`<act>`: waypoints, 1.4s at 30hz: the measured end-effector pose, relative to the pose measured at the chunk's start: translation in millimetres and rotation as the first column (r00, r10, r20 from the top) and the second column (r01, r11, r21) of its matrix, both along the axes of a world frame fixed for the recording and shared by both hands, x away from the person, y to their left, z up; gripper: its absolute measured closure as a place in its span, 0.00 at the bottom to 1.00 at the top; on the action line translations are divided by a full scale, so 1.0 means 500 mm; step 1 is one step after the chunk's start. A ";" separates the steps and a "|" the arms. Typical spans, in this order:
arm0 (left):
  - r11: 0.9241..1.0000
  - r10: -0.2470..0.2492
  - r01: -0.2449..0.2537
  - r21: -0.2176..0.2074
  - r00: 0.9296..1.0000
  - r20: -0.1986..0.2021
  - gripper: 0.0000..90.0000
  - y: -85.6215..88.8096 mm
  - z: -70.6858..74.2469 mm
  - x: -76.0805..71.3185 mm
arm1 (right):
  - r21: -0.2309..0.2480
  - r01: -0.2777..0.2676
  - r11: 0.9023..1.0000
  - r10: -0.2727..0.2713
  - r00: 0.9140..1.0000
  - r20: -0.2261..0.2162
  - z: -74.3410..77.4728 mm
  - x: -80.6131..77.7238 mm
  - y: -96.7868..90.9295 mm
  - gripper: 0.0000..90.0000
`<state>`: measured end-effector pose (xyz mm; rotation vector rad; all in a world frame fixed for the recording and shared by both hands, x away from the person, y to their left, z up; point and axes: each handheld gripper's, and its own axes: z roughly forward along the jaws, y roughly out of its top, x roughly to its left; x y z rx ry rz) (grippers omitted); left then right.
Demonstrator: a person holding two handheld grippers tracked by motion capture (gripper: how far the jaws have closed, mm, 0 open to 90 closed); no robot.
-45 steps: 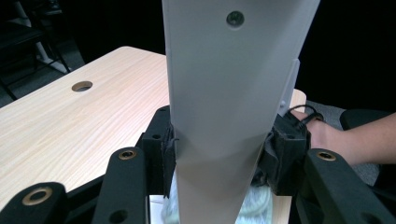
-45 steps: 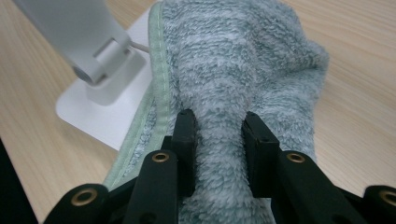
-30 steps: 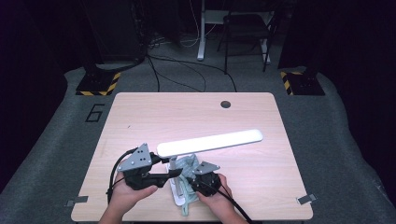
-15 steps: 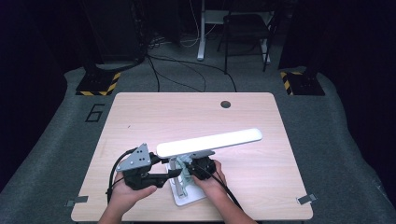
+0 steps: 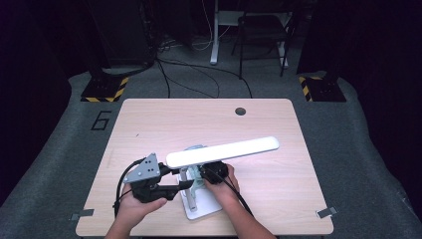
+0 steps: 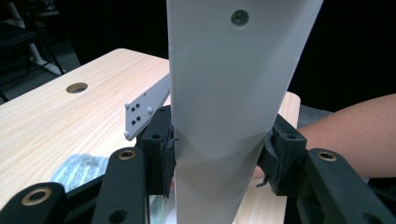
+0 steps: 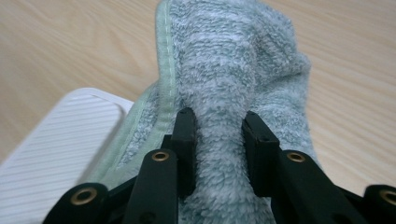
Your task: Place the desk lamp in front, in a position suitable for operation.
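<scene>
Two grips, both loaded. Your left gripper (image 6: 217,161) is clamped on the lamp arm (image 6: 229,93), a smooth, flat white bar that widens upward. Your right gripper (image 7: 217,140) pinches a fold of fluffy, pale green terry cloth (image 7: 233,56) with a stitched hem. It lies on the wood-grain table (image 5: 149,124), overlapping the ribbed white lamp base (image 7: 51,144) at the near edge.

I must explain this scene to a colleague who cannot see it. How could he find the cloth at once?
Look at the near edge of the light wooden table, under the long white lamp head. Beside the lamp's white ribbed base lies a fluffy pale green terry cloth, pinched by the right gripper. It is the one soft thing there.
</scene>
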<state>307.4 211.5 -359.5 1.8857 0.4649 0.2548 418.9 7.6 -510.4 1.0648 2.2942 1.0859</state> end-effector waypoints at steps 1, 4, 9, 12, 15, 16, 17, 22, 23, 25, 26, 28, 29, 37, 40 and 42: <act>1.000 -0.001 0.001 -0.002 1.000 -0.001 0.58 0.000 0.000 0.000 | -0.008 0.012 1.000 -0.012 1.000 0.007 0.000 0.003 -0.003 0.77; 1.000 0.005 -0.005 -0.006 1.000 0.001 0.58 -0.002 -0.001 0.001 | 0.046 0.047 0.998 -0.045 0.998 -0.050 -0.001 0.013 -0.020 0.78; 1.000 0.007 -0.007 -0.009 1.000 -0.001 0.58 -0.002 -0.001 0.003 | 0.021 0.030 0.999 -0.029 0.999 -0.023 -0.001 -0.011 -0.029 0.78; 1.000 0.010 -0.010 -0.004 1.000 0.002 0.58 -0.003 -0.001 0.002 | 0.011 0.006 1.000 -0.006 1.000 0.000 -0.003 -0.037 -0.040 0.78; 1.000 0.011 -0.011 -0.004 1.000 0.003 0.58 -0.003 -0.002 0.001 | 0.029 -0.017 0.999 0.017 1.000 -0.007 -0.006 -0.076 -0.063 0.78; 1.000 0.012 -0.012 -0.005 1.000 0.001 0.58 -0.003 -0.002 0.001 | 0.026 -0.027 0.999 0.028 1.000 -0.006 -0.006 -0.092 -0.070 0.78; 1.000 0.013 -0.013 -0.006 1.000 0.000 0.58 -0.003 -0.002 0.001 | 0.024 -0.032 0.999 0.032 0.999 -0.005 -0.006 -0.102 -0.074 0.78; 1.000 0.014 -0.014 -0.010 1.000 -0.003 0.58 -0.003 -0.002 0.001 | 0.035 -0.065 0.997 0.065 0.998 -0.012 -0.006 -0.151 -0.103 0.78; 1.000 0.013 -0.013 -0.011 1.000 -0.004 0.58 -0.002 -0.002 0.001 | 0.038 -0.073 0.997 0.074 0.997 -0.017 -0.007 -0.159 -0.110 0.78; 1.000 0.011 -0.011 -0.017 1.000 -0.003 0.58 -0.002 -0.003 0.001 | 0.052 -0.081 0.995 0.082 0.996 -0.022 -0.008 -0.176 -0.123 0.78; 1.000 0.007 -0.007 -0.023 1.000 -0.004 0.58 -0.002 -0.005 0.003 | 0.055 -0.082 0.995 0.084 0.996 -0.024 -0.009 -0.179 -0.127 0.78; 0.999 0.001 -0.001 -0.035 1.000 -0.014 0.58 -0.001 -0.006 0.005 | 0.079 -0.076 0.994 0.078 0.997 -0.022 -0.012 -0.185 -0.134 0.78; 0.999 -0.003 0.002 -0.037 1.000 -0.017 0.58 0.000 -0.007 0.006 | 0.080 -0.075 0.994 0.077 0.997 -0.024 -0.013 -0.186 -0.137 0.78; 1.000 -0.011 0.011 -0.020 1.000 -0.011 0.57 0.007 -0.003 0.015 | 0.099 -0.047 0.994 0.050 0.998 -0.028 -0.015 -0.198 -0.137 0.79; 1.000 0.014 -0.014 -0.001 1.000 0.000 0.58 0.014 0.001 0.015 | 0.101 -0.042 0.994 0.046 0.998 -0.033 -0.015 -0.199 -0.132 0.79; 0.999 0.031 -0.031 0.009 1.000 0.007 0.58 0.021 0.002 0.016 | 0.107 -0.048 0.993 0.051 0.998 -0.034 -0.015 -0.197 -0.127 0.79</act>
